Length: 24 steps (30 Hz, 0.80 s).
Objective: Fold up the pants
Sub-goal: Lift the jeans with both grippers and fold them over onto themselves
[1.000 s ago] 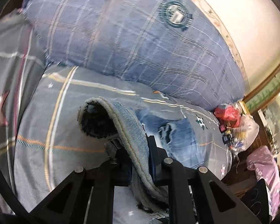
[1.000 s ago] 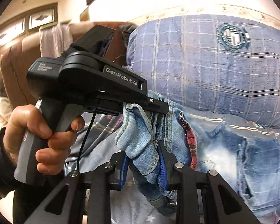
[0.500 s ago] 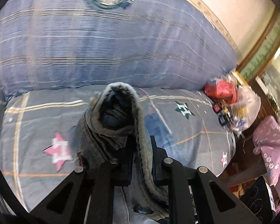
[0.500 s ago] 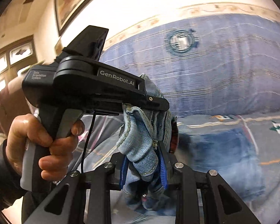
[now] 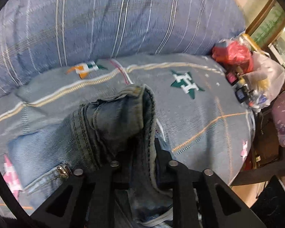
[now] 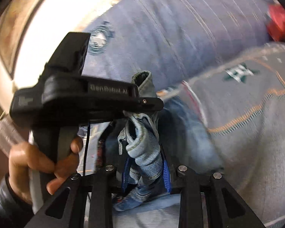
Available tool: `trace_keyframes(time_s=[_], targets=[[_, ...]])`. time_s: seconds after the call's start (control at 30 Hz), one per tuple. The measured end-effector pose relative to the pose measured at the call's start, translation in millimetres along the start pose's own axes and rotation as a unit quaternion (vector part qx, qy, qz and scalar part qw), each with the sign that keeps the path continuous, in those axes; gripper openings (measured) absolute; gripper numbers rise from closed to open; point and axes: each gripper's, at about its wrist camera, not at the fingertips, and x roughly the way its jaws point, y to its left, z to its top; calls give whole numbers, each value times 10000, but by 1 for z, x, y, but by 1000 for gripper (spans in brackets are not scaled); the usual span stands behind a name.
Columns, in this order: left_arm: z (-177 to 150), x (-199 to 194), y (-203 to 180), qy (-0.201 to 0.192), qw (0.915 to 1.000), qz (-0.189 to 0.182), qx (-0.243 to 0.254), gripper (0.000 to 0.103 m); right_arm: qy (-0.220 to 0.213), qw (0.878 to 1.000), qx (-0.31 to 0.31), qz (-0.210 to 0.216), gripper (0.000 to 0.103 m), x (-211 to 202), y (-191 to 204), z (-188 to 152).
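The jeans (image 5: 112, 125) hang bunched over the bed (image 5: 209, 117), one end pinched in the left tool (image 5: 142, 152), whose jaws have just been opening, another in the right tool (image 6: 145, 163). I think lowering both ends together keeps the fold even.

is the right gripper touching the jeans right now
Touching. Right wrist view shows the right gripper with bunched jeans filling the space between its blue pads.
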Motion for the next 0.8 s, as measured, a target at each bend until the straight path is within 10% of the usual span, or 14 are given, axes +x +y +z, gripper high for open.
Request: trace_keyframes(time_s=[0.27, 0.47, 0.8], targets=[[3, -28, 3, -327, 9978, -579, -45, 29, 275, 9961, 450, -702, 44, 12, -26, 3], [-29, -85, 31, -899, 9954, -327, -25, 29, 285, 9955, 288, -861, 49, 8, -25, 1], [-93, -88, 58, -769, 9968, -66, -195, 29, -66, 9909, -675, -1159, 59, -32, -4, 23]])
